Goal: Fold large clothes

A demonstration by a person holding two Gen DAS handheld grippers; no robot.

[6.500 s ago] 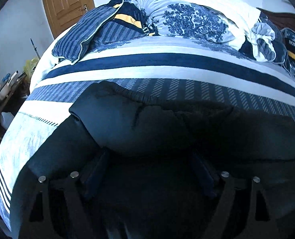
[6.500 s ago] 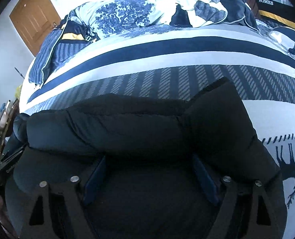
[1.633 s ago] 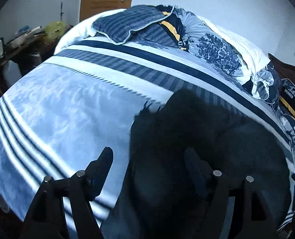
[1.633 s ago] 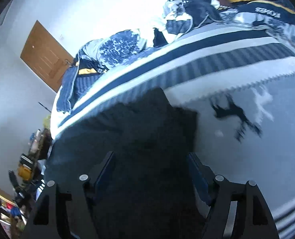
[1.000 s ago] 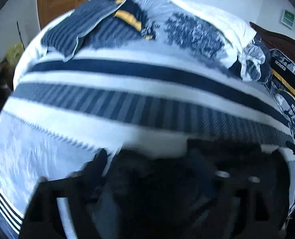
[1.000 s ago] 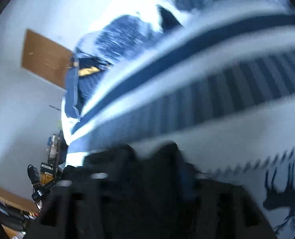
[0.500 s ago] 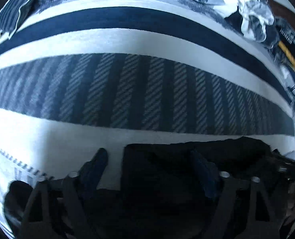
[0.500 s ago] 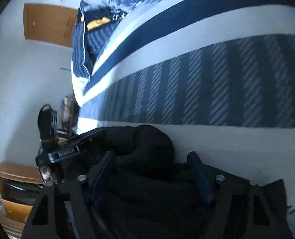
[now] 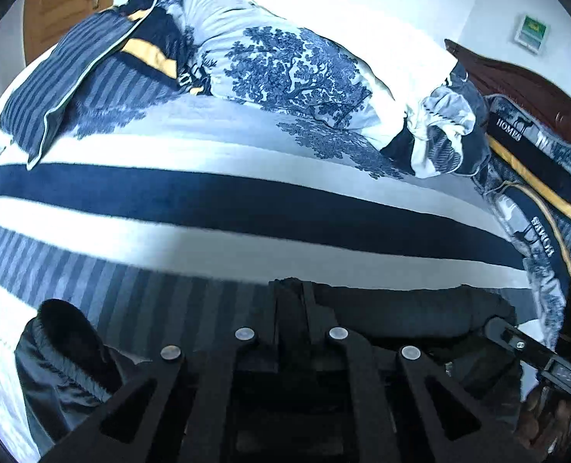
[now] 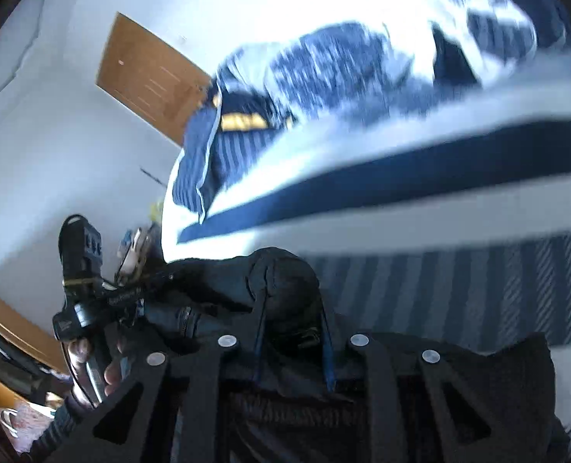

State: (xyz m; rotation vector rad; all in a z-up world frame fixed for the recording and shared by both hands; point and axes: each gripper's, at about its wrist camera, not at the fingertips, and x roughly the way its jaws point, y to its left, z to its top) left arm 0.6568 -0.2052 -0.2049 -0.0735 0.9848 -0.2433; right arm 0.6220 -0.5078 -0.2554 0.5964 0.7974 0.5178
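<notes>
A large black padded jacket [image 9: 401,312] lies on the striped bedspread [image 9: 247,200] near the front edge. My left gripper [image 9: 292,289] is shut on a fold of the jacket at its far edge. A cuffed sleeve [image 9: 65,339] lies loose at the lower left. In the right wrist view my right gripper [image 10: 291,308] is shut on a bunched lump of the jacket [image 10: 285,274] and holds it above the bed. The left gripper's handle, held by a hand [image 10: 85,308], shows at the left of that view.
A rumpled blue-and-white duvet [image 9: 297,65] and striped pillows [image 9: 77,85] are piled at the far side of the bed. More pillows [image 9: 536,177] lean on a wooden headboard [image 9: 517,77] at right. A wooden door [image 10: 150,77] and cluttered furniture [image 10: 135,247] stand at left.
Both grippers have closed on the jacket's far edge. They have lifted, so both views now look higher across the bed; the right view is blurred with motion.
</notes>
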